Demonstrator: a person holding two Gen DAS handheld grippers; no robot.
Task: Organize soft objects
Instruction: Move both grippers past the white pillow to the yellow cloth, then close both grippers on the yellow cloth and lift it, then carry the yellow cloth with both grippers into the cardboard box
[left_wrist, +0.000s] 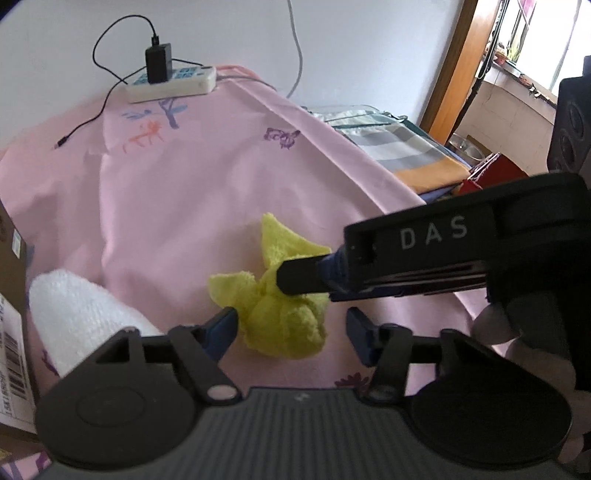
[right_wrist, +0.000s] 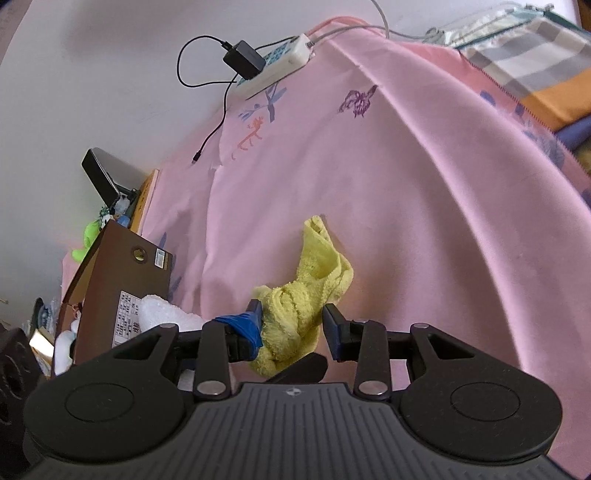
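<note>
Looked across a pink printed bedsheet (left_wrist: 207, 173) toward a white wall in the left wrist view. Found a white power strip (left_wrist: 173, 83) with a black charger (left_wrist: 159, 62) plugged in at the far edge, folded striped cloths (left_wrist: 399, 151) off to the right, and a wooden door frame beyond them. Caught a bunched yellow towel (left_wrist: 273, 317) lying near the middle of the sheet, with a rolled white towel (left_wrist: 81, 314) to its left beside a cardboard box (left_wrist: 11, 332). Held the left gripper (left_wrist: 291, 328) with its jaws apart around the near end of the yellow towel: left finger just touching the cloth, right finger clear of it. Showed the right gripper (left_wrist: 306, 284) reaching in from the right, a finger laid on the towel's knot.

Faced the same sheet and power strip (right_wrist: 277, 62) in the right wrist view. Put the yellow towel (right_wrist: 321, 258) on the sheet, near end bunched up between the fingers of the right gripper (right_wrist: 293, 321). Filled the gap with cloth, both pads against it, clamped. Left the cardboard box (right_wrist: 118, 273) and white towel (right_wrist: 162, 310) at the left.
</note>
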